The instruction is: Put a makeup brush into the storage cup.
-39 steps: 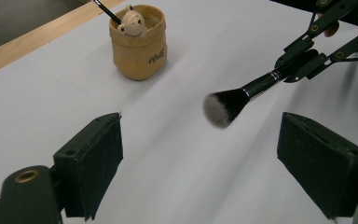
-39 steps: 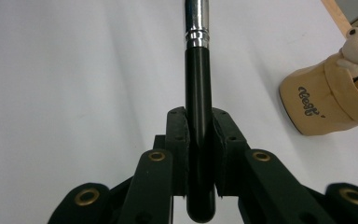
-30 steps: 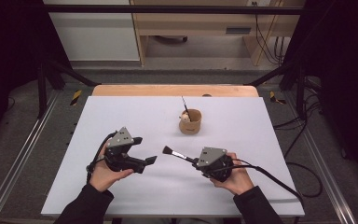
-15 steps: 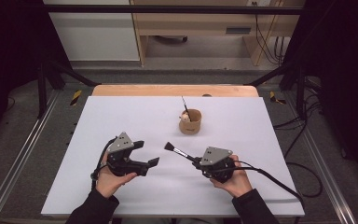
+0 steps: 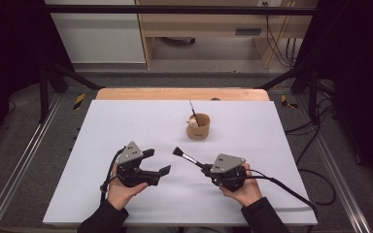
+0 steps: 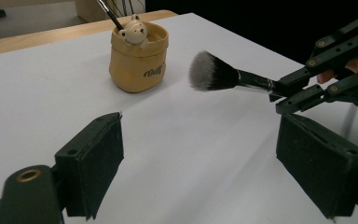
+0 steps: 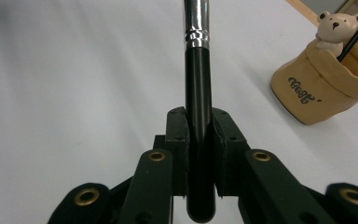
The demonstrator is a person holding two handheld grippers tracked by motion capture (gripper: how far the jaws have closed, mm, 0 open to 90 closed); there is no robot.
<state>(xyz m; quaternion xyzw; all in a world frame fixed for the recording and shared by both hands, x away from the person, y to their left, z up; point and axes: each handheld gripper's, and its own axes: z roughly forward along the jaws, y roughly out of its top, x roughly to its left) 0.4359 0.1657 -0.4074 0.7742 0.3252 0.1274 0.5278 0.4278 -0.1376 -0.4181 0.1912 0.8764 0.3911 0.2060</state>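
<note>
A makeup brush (image 5: 189, 158) with a black handle and a fluffy grey-tipped head (image 6: 212, 71) is held level above the white table. My right gripper (image 5: 206, 168) is shut on its handle (image 7: 198, 93), with the head pointing left toward my left gripper (image 5: 158, 161). That left gripper (image 6: 203, 135) is open with nothing between its jaws, a short way from the brush head. A tan fabric cup (image 5: 198, 127) with a small bear figure (image 7: 335, 25) and a thin dark stick in it stands behind both, upright on the table.
A white sheet (image 5: 126, 121) covers the table, with a wooden edge (image 5: 141, 93) at the far side. Metal rails (image 5: 24, 160) run along both sides. Cables (image 5: 291, 187) trail from the right gripper across the table's right part.
My left gripper has drifted slightly right and toward the near edge, still open. The right gripper and the brush have barely moved.
</note>
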